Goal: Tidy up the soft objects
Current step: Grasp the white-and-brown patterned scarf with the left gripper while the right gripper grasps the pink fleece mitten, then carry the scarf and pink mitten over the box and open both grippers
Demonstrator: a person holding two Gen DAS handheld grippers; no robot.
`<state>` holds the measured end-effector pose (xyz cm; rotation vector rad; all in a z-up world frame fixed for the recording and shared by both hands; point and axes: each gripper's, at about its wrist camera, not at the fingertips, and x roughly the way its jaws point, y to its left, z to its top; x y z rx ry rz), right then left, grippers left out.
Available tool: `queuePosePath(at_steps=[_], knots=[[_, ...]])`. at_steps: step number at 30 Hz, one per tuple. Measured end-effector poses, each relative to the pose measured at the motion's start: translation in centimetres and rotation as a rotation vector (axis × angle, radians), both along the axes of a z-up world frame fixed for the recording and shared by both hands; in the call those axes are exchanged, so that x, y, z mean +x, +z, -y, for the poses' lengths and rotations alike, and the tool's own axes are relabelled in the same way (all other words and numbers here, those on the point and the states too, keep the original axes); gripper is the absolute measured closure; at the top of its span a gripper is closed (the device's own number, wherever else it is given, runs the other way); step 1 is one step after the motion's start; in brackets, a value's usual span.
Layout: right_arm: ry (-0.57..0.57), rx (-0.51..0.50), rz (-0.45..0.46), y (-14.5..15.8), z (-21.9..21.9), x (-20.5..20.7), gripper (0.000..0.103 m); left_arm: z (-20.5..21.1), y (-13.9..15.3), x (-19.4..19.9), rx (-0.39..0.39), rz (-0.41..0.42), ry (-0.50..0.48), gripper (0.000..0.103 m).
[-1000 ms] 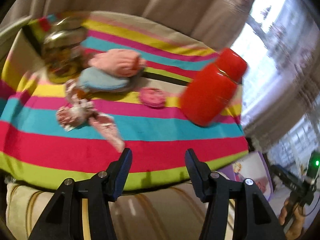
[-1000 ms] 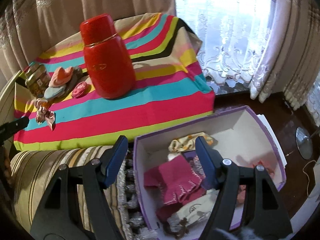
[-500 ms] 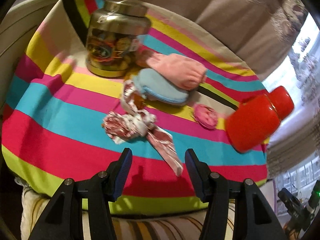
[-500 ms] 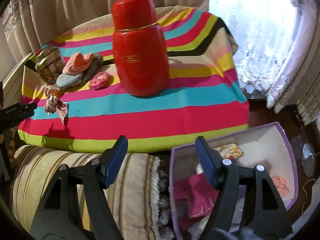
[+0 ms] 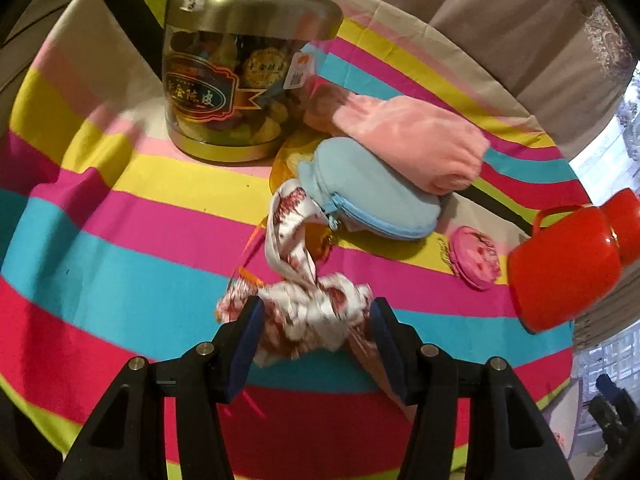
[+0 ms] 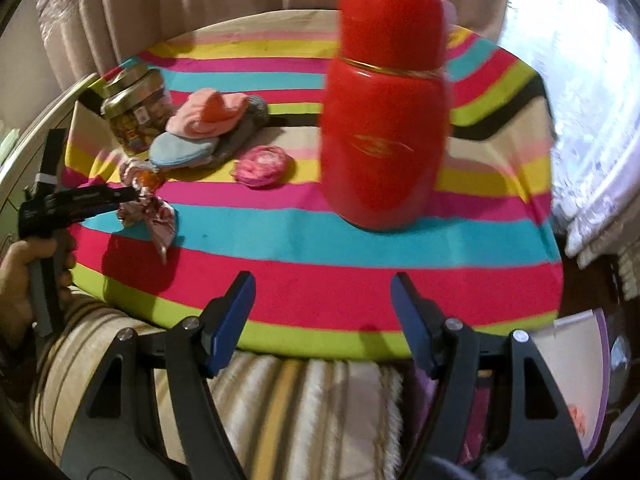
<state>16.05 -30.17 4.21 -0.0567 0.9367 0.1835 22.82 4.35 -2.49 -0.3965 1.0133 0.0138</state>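
Left tongs (image 5: pixel 316 320): jaws about half apart, set either side of the crumpled white-and-maroon patterned cloth scarf (image 5: pixel 308 312). The blue pads flank the bunched part; contact is not clear, no squeeze visible, so not gripping. In the right wrist view the left tongs (image 6: pixel 132 196) reach in from the left, tips at the scarf (image 6: pixel 148 216), with a hand (image 6: pixel 24 276) on the grip.

Scarf lies on the near-left part of the round desk under a striped multicolour cloth (image 5: pixel 120 248); one band of it runs up toward the far side, to a flat light-blue zippered fabric pouch (image 5: pixel 372 196).

A pink fleece mitten (image 5: pixel 416 148) rests across the pouch's far edge. Left of those, at the far side: a clear jar with metal lid and gold label (image 5: pixel 236 76). Right of the pouch: a small round pink fabric purse (image 5: pixel 476 260), then a red glossy flask (image 5: pixel 568 264) at the right.

Right tongs (image 6: pixel 324 320): jaws wide apart, empty, over the desk's near edge. Below them a beige striped cushion (image 6: pixel 296 412); at lower right a purple-edged box (image 6: pixel 576 360), contents mostly hidden.
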Motion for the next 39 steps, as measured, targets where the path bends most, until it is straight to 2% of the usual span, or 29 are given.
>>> queuePosePath(at_steps=[3,5,8,11,15,23,31,37,39], knots=[[0.043,-0.021,0.009,0.2,-2.3,1.8,0.024,0.2,-0.9,1.0,0.017,-0.013,-0.022,0.048],[0.071,-0.038,0.020,0.4,-3.7,3.1,0.022,0.5,-1.4,1.3,0.017,-0.020,-0.057,0.061],[0.108,-0.071,0.031,0.7,-6.0,5.0,0.018,0.9,-1.7,1.6,0.006,-0.018,-0.091,0.073],[0.156,-0.100,0.038,0.8,-8.6,7.2,0.018,0.9,-1.8,1.6,-0.004,-0.004,-0.107,0.077],[0.237,-0.113,0.053,1.3,-12.4,10.5,0.017,0.4,-1.8,1.4,-0.041,0.019,-0.099,0.080],[0.395,-0.179,0.080,1.3,-18.6,16.7,0.015,-0.6,0.0,-1.0,-0.111,0.099,-0.082,0.080],[0.526,-0.217,-0.019,-2.5,-23.4,22.0,0.015,-1.8,1.1,-3.1,-0.124,0.149,-0.021,0.080],[0.527,-0.211,-0.096,-5.2,-24.4,24.1,0.015,-2.1,1.6,-3.6,-0.118,0.169,0.008,0.080],[0.520,-0.182,-0.113,-5.6,-24.1,24.4,0.028,-2.2,1.9,-3.8,-0.116,0.186,0.017,0.080]])
